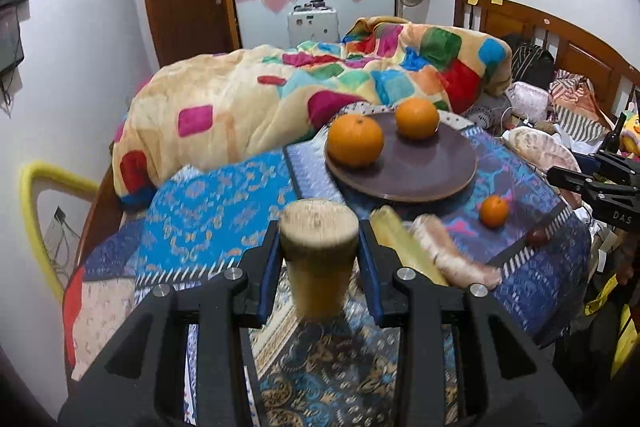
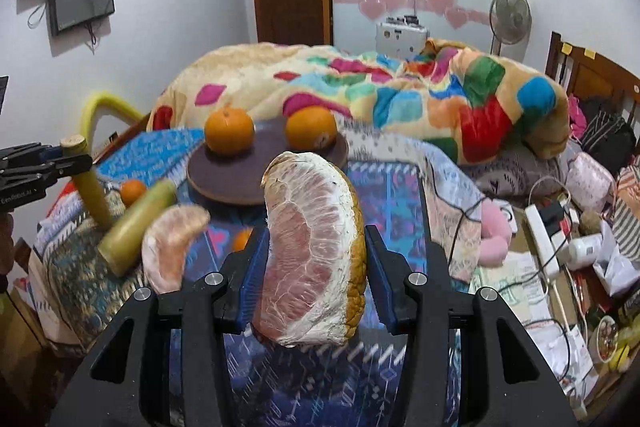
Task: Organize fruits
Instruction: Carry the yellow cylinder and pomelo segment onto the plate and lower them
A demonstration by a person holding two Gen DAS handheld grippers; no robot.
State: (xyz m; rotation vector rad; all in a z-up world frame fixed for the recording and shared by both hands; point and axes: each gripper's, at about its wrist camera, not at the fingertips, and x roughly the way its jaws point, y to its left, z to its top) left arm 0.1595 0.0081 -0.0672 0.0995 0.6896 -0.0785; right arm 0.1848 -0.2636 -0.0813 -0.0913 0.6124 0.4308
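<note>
My left gripper (image 1: pixel 320 247) is shut on a short yellow sugarcane piece (image 1: pixel 319 267), held upright above the patterned bedcover. In the right wrist view that same gripper (image 2: pixel 60 163) and cane (image 2: pixel 90 187) show at the left edge. My right gripper (image 2: pixel 316 239) is shut on a big pink pomelo wedge (image 2: pixel 316 251) with pith and peel. Further back a brown round plate (image 1: pixel 420 175) (image 2: pixel 240 183) carries two oranges (image 1: pixel 355 141) (image 1: pixel 417 117). Loose on the cover lie a second cane piece (image 2: pixel 138 227), a peeled pomelo segment (image 2: pixel 172 247) and a small tangerine (image 1: pixel 494 211).
A heaped multicoloured blanket (image 1: pixel 280 95) lies right behind the plate. A power strip (image 2: pixel 544 239), cables and clutter fill the bed's right side before the wooden headboard (image 1: pixel 560 39). A yellow padded frame (image 1: pixel 36 211) stands at the left. A second small tangerine (image 2: pixel 242 241) lies by my right fingers.
</note>
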